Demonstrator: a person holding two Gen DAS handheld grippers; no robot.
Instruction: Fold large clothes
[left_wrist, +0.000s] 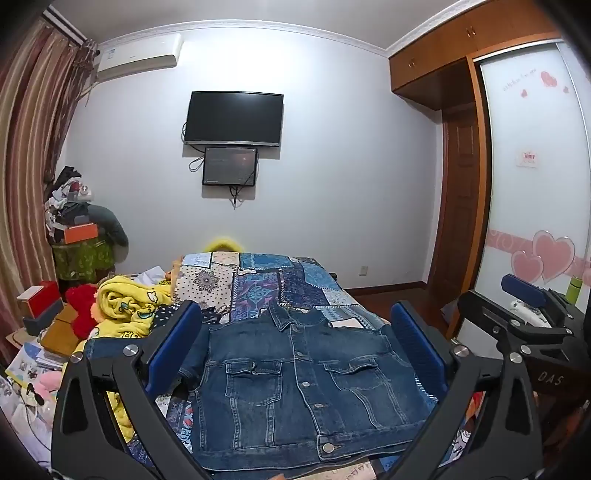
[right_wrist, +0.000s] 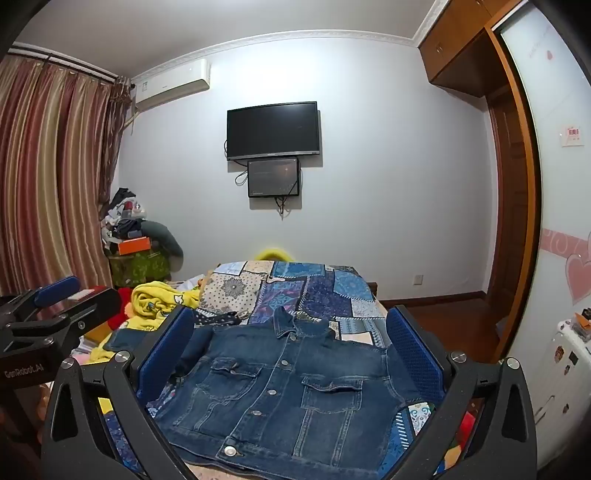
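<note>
A: Status on the fold?

B: Not started, as far as I can tell. The dark blue denim jacket with metal buttons (left_wrist: 295, 376) lies face up and buttoned on the blue patchwork bedspread (left_wrist: 295, 284), collar pointing away from both tongs, hem nearest them.

A: Tongs?

B: Left gripper (left_wrist: 295, 350) spread wide, blue pads either side of the jacket's chest in its own view, above the cloth, pinching nothing. Right gripper (right_wrist: 291, 354) same: spread wide, nothing between the pads. Both sit side by side at the hem end, tilted slightly down toward the jacket.

A: Sleeves?

B: The sleeve on the left gripper's side runs out past its left pad toward the crumpled yellow printed blanket (left_wrist: 129, 314). The other sleeve goes behind the right pads; can't tell how it lies. No part of the body looks folded over itself.

A: So what's left?

B: Everything, in my judgement: sleeves in, sides over, then hem up to collar. Jacket is already laid out fairly flat, so the spreading step looks done.

A: Anything in the way?

B: That yellow blanket and a dark dotted garment (left_wrist: 166, 314) sit just beside the left pad, close to the outstretched sleeve. Could snag when that sleeve gets pulled in. Denim is stiff, so folds should hold.
</note>
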